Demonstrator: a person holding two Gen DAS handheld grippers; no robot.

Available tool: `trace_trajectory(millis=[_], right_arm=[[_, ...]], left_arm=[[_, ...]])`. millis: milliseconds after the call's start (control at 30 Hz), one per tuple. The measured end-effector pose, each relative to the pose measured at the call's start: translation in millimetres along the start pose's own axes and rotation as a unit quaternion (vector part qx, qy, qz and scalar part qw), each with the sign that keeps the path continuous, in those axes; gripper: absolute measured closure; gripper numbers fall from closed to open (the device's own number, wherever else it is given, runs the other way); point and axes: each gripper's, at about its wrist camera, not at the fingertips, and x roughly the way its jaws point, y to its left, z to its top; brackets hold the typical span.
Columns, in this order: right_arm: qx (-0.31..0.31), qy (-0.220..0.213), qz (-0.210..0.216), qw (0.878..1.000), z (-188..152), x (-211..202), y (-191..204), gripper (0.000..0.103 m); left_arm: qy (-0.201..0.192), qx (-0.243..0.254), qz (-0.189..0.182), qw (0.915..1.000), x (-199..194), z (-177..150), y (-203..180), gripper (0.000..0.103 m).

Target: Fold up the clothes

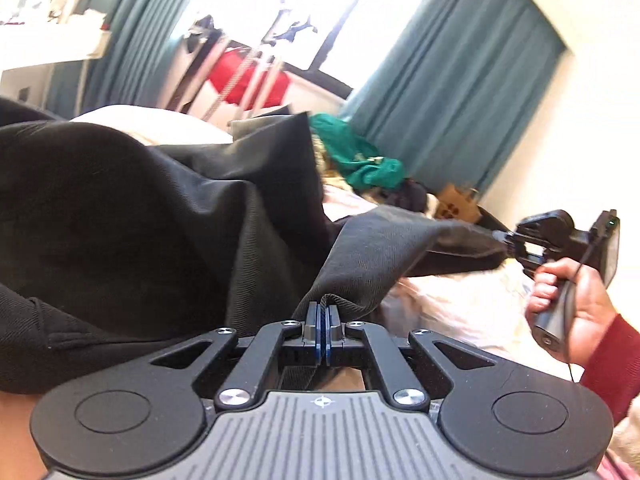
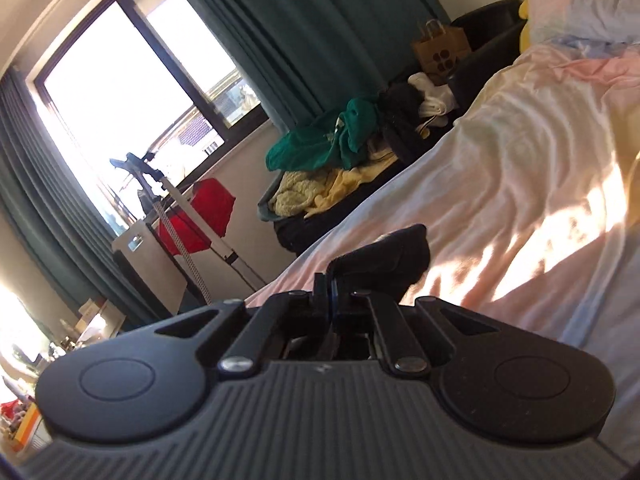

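A black garment (image 1: 160, 216) hangs above the bed (image 2: 520, 168), stretched from lower centre to the right edge of the left view. The left hand-held gripper (image 1: 322, 312) is clamped on one edge; the right hand-held gripper (image 1: 505, 237) pinches the far corner.

The black garment (image 1: 132, 224) runs off the left edge of the left wrist view, so its full shape cannot be told. Its bulk hides most of the bed (image 1: 452, 312) behind it. The green clothing (image 1: 360, 156) on the pile is blurred, and what lies under it is unclear. In the right wrist view the right gripper (image 2: 330, 280) shows only a small black fold (the rest of the cloth is out of sight). The window (image 2: 120, 92) is blown out white.
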Motion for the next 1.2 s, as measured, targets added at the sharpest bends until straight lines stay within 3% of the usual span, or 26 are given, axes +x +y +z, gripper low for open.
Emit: trace_trajectory(millis=[133, 267, 433, 567, 667, 733, 1067, 1200], right_arm=[[0.051, -0.022, -0.041, 0.998, 12.2, -65.2, -68.1, 0.098], [0.103, -0.018, -0.076, 0.992, -4.6, -109.5, -127.9, 0.098], [0.212, 0.056, -0.101, 0.97, -38.6, -118.6, -181.5, 0.095], [0.279, 0.095, -0.089, 0.951, -55.2, -109.2, -195.7, 0.094], [0.322, 0.107, -0.063, 0.939, -59.2, -100.4, -205.7, 0.077], [0.337, 0.101, -0.052, 0.935, -60.0, -94.5, -209.2, 0.055], [0.338, 0.047, -0.054, 0.939, -48.3, -53.4, -227.0, 0.056], [0.301, 0.022, -0.03, 0.953, -30.6, -45.0, -229.2, 0.068]], left_arm=[[0.011, 0.043, -0.025, 0.9987, -11.0, -13.2, -21.2, 0.101], [0.04, 0.074, -0.031, 0.996, -9.7, -25.3, -41.3, 0.101], [0.075, 0.11, -0.005, 0.9911, -1.6, -40.0, -66.7, 0.101], [0.08, 0.119, 0.006, 0.9897, 9.1, -42.0, -67.1, 0.101], [0.084, 0.108, 0.008, 0.9906, 10.0, -45.8, -63.3, 0.101], [0.089, 0.097, 0.011, 0.9912, 8.5, -44.6, -62.2, 0.101], [0.097, 0.088, 0.015, 0.9913, 14.6, -40.6, -62.2, 0.101], [0.098, 0.083, 0.012, 0.9917, 16.7, -40.0, -61.7, 0.101]])
